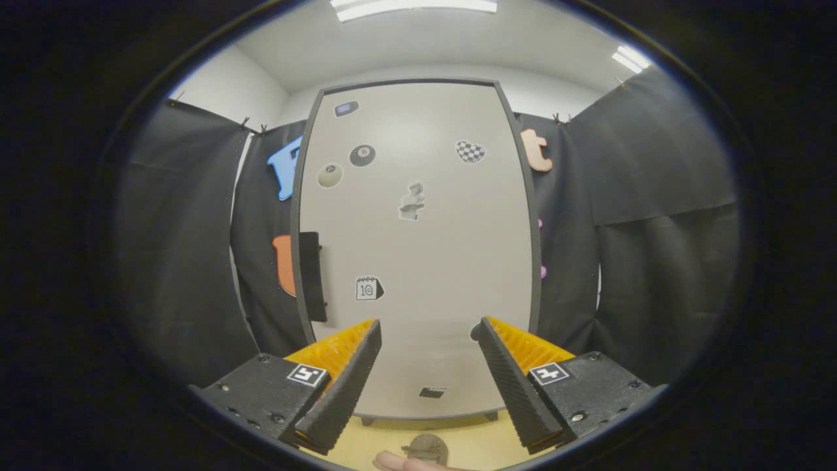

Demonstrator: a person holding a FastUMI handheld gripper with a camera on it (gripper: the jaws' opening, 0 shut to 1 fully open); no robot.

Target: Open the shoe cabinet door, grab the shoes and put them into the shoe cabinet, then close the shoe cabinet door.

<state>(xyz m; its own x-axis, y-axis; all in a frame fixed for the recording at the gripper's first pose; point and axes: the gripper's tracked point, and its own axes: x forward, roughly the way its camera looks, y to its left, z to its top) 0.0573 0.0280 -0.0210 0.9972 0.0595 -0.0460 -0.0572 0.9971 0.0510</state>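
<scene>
Closed cabinet door (418,248) squarely ahead

I am working in a recording booth, not a home: black cloth walls (660,170) hang clipped around me, under plain white walls and ceiling strip lights (413,6). A tall pale grey cabinet door (418,261) dotted with small stickers stands on a light wooden floor (366,445). My tongs' fingers (425,386) are spread apart, holding nothing.

Pale grey shoe cabinet door (444,261), dark-edged, with a checkered sticker (470,151).
</scene>
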